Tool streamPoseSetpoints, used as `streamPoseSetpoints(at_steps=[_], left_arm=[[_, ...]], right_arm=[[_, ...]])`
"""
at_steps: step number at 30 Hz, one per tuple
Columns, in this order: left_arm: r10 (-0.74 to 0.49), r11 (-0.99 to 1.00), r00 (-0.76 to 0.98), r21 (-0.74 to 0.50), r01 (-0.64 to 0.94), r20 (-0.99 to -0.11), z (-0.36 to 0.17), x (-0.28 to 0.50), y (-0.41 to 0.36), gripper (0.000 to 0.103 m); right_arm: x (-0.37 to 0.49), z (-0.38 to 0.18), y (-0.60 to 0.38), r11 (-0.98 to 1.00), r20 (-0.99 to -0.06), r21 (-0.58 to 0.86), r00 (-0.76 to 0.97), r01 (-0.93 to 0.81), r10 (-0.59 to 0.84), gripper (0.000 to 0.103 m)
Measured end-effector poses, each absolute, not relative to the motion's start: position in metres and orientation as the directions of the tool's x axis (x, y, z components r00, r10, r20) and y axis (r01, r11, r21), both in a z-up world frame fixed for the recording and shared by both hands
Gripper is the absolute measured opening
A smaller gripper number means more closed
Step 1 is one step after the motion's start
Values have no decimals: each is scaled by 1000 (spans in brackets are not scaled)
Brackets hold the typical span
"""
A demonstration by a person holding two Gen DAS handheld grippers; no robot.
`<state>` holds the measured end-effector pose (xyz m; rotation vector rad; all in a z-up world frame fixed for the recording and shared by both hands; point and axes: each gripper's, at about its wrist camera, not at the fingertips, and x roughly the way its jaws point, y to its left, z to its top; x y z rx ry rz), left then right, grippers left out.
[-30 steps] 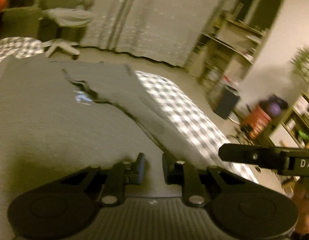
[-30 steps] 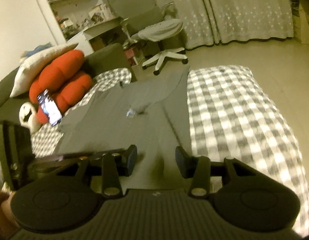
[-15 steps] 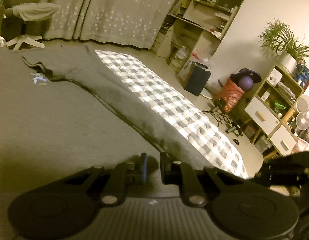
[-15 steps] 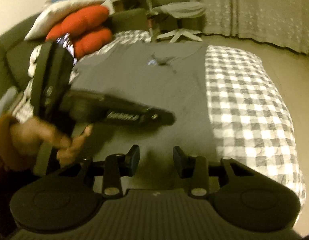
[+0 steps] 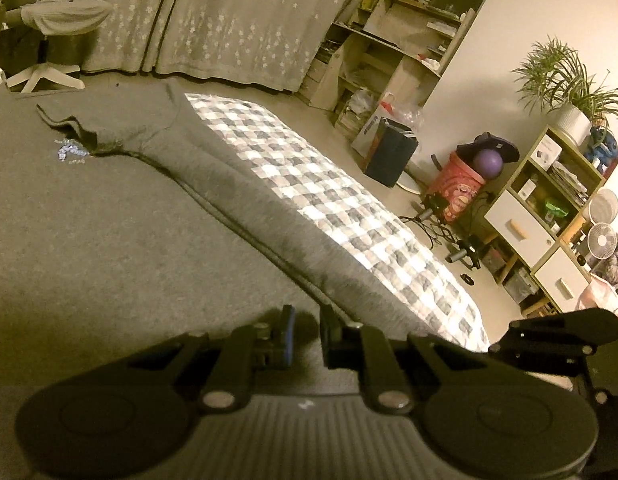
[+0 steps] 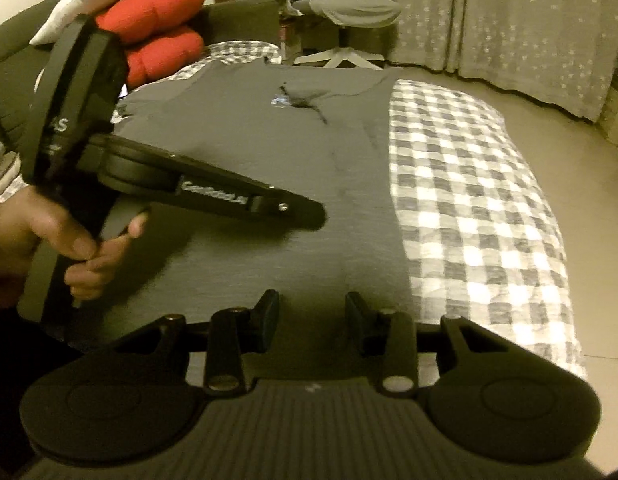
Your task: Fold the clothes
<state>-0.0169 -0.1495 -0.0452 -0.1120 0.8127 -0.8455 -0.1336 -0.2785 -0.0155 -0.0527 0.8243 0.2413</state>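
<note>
A grey garment (image 5: 109, 240) with a small pale print (image 5: 69, 152) lies spread flat on a checked bed cover (image 5: 349, 208). One side is folded in, and that fold's edge runs down to my left gripper (image 5: 307, 332). Its jaws stand nearly together on the cloth, with fabric in the narrow gap. In the right wrist view the same garment (image 6: 249, 140) fills the middle, and a hand (image 6: 69, 248) holds the left gripper (image 6: 317, 216) with its tip on the cloth. My right gripper (image 6: 311, 312) hovers over the near hem. Its jaws are closing and the pads are clear of the fabric.
The bed cover (image 6: 469, 200) drops off to bare floor on the right. An office chair (image 6: 345, 12) and curtains stand beyond the bed, red cushions (image 6: 157, 28) at the far left. Shelves (image 5: 389, 40), a red bucket (image 5: 457, 192) and a drawer unit (image 5: 521, 232) line the wall.
The left gripper and its hand came into the right wrist view from the left. The right gripper's jaws narrowed and it sank towards the hem. The left view swung and then settled.
</note>
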Motion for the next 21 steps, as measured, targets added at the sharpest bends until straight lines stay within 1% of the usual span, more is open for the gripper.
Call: streamPoseSetpoints(at_steps=[5, 10, 19, 21], left_arm=[[-708, 670, 379, -395, 629, -596, -45, -20, -152, 13], [-706, 672, 380, -397, 626, -598, -46, -21, -153, 13], [-706, 674, 378, -403, 619, -599, -45, -21, -154, 13], [-706, 674, 378, -404, 618, -600, -44, -21, -154, 13]], right_arm=[[-131, -21, -287, 980, -751, 47, 640, -196, 164, 34], [-129, -16, -296, 982, -747, 103, 639, -158, 181, 33], [-126, -18, -306, 988, -760, 106, 631, -113, 154, 31], [-125, -18, -309, 988, -761, 113, 631, -102, 152, 23]])
